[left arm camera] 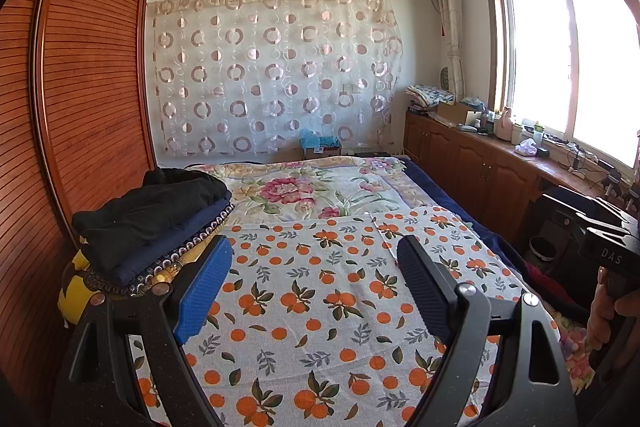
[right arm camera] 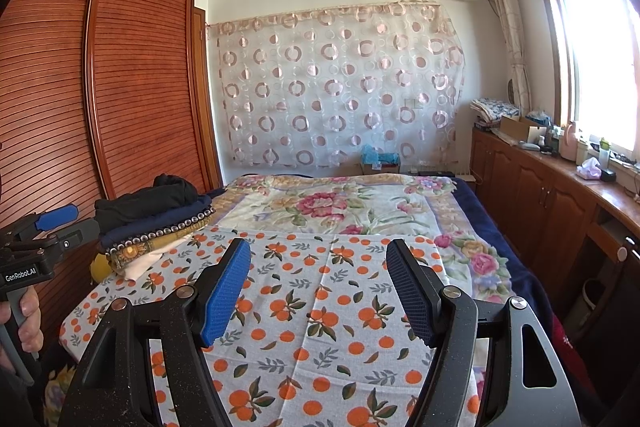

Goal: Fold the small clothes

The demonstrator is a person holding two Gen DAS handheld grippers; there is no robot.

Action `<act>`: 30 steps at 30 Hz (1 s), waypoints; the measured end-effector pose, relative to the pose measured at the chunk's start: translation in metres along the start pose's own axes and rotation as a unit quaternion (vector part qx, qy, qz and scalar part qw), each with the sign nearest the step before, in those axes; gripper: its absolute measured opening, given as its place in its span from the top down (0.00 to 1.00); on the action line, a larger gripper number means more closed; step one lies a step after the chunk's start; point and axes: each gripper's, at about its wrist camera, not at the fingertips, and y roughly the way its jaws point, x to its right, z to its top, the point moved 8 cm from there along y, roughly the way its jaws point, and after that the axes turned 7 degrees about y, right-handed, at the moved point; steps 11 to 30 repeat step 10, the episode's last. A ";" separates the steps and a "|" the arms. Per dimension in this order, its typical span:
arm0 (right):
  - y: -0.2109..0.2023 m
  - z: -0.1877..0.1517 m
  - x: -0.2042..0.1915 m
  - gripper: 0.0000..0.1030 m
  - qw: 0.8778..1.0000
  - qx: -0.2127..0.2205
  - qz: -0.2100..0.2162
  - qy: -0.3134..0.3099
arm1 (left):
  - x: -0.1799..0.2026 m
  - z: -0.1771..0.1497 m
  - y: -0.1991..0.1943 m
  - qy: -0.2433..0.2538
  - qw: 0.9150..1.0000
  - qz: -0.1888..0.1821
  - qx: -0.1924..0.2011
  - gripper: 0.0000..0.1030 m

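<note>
Hovering over orange-print cloth (right arm camera: 320,307), both grippers (left arm camera: 316,267) (right arm camera: 318,275) wide & empty; folded stack (left arm camera: 152,215) at left edge.

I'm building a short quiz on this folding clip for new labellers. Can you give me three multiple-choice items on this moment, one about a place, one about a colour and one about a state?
1. Where does the stack of folded clothes lie?
A. on the bed, by the wooden wardrobe
B. on the cabinet under the window
C. on the floor

2. What colour are the fruits printed on the cloth spread under the grippers?
A. purple
B. orange
C. green

3. How does the right gripper stand?
A. shut on the cloth
B. shut on a black garment
C. open, holding nothing

Answers:
1 A: the stack sits at the bed's left edge, next to the slatted wardrobe doors.
2 B: round orange fruits with dark leaves cover the pale cloth.
3 C: its blue pads stand wide apart above the cloth, with nothing between them.
</note>
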 end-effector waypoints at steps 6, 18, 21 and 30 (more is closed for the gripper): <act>-0.001 -0.001 0.001 0.30 1.000 0.001 0.001 0.000 | 0.000 0.000 0.000 -0.001 1.000 0.000 0.000 0.17; -0.001 0.000 0.002 0.30 1.000 0.001 0.002 0.000 | -0.001 -0.001 0.000 0.000 1.000 0.000 0.001 0.17; -0.001 0.000 0.002 0.30 1.000 0.001 0.002 0.000 | -0.001 -0.001 0.000 0.000 1.000 0.000 0.001 0.17; -0.001 0.000 0.002 0.30 1.000 0.001 0.002 0.000 | -0.001 -0.001 0.000 0.000 1.000 0.000 0.001 0.17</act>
